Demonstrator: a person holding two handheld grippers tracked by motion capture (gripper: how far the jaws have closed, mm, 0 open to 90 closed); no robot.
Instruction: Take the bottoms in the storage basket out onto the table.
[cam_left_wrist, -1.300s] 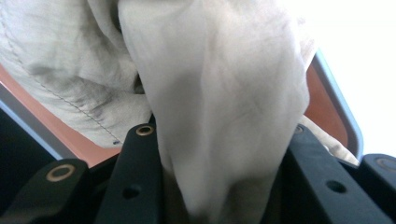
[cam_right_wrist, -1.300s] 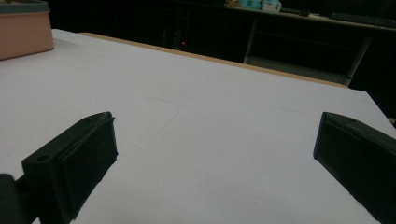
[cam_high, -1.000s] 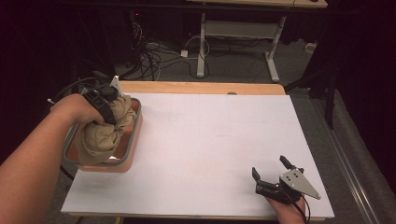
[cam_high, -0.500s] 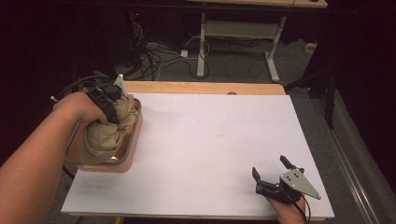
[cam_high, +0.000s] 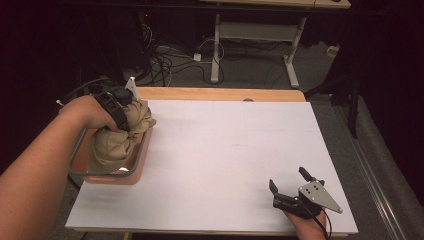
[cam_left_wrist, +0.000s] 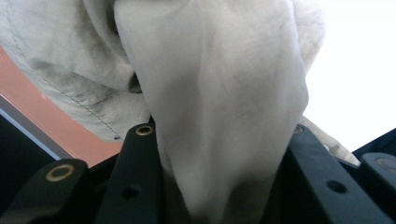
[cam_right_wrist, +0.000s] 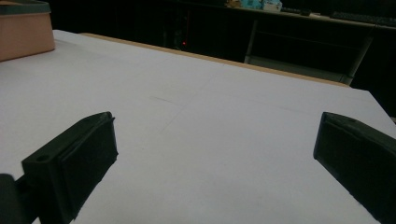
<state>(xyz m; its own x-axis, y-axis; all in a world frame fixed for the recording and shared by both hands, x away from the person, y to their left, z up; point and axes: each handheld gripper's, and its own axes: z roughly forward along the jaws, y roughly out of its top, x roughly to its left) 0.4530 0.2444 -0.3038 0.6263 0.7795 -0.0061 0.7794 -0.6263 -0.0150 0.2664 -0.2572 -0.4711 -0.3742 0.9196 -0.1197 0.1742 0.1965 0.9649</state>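
With my left hand-held gripper (cam_high: 131, 111) pinching the beige cloth (cam_high: 117, 142), I should lift straight up clear of the orange tray (cam_high: 137, 167), while my right hand-held gripper (cam_high: 289, 187) waits spread on the worktop (cam_high: 225, 150).

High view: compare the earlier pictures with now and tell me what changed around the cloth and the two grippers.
The left gripper, shut on the beige cloth, has shifted slightly toward the far right corner of the orange basket, drawing the cloth's top bunch over that rim. Nothing was newly gripped or released. The basket, the white table and the open right gripper, near the table's near right corner, stayed as they were.
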